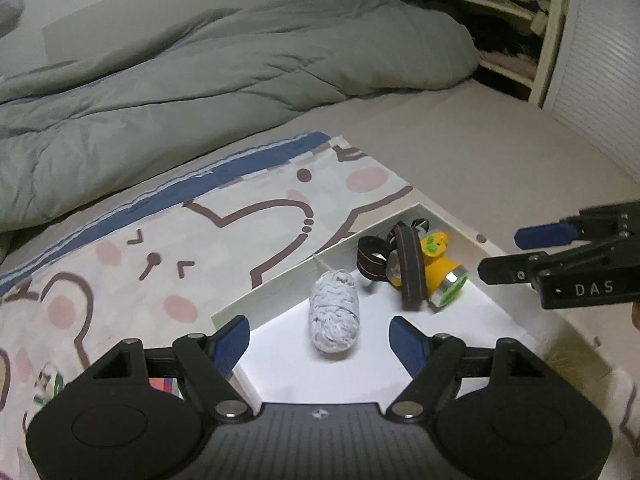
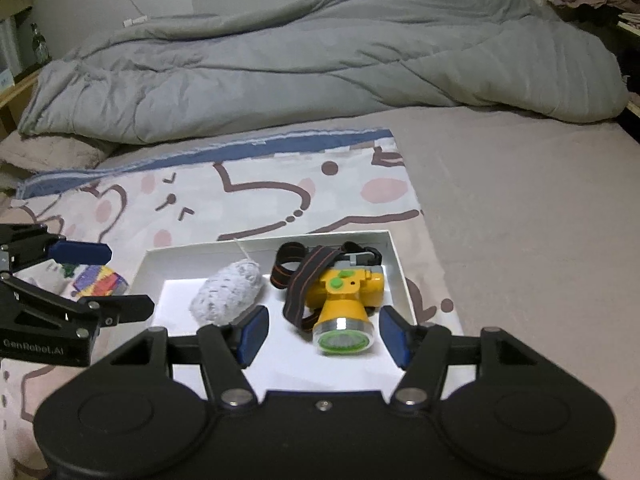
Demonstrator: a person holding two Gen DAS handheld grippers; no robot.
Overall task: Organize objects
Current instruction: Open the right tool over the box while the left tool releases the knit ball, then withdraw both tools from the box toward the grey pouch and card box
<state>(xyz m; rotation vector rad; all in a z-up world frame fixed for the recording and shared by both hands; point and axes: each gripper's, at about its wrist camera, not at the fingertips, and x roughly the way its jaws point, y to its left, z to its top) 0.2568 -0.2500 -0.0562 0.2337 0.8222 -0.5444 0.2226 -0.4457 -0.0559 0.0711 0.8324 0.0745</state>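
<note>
A white box [image 1: 272, 286] [image 2: 192, 247] sits on a cartoon-print cloth on the bed. Inside lie a pale grey yarn ball [image 1: 334, 316] [image 2: 228, 292] and a yellow headlamp [image 1: 434, 272] [image 2: 346, 294] with a green lens and a dark strap. My left gripper [image 1: 320, 346] [image 2: 128, 280] hovers open above the yarn ball, its pads clear of it. My right gripper [image 2: 324, 336] [image 1: 500, 254] hovers open over the headlamp, which rests on the box floor, not held. In the left wrist view the right gripper enters from the right edge.
A rumpled grey duvet [image 1: 180, 80] [image 2: 320, 52] covers the far half of the bed. A colourful small packet [image 2: 100, 280] lies on the cloth [image 1: 180, 220] left of the box. A cluttered shelf [image 1: 512, 20] and a ribbed white panel [image 1: 600, 60] stand at the right.
</note>
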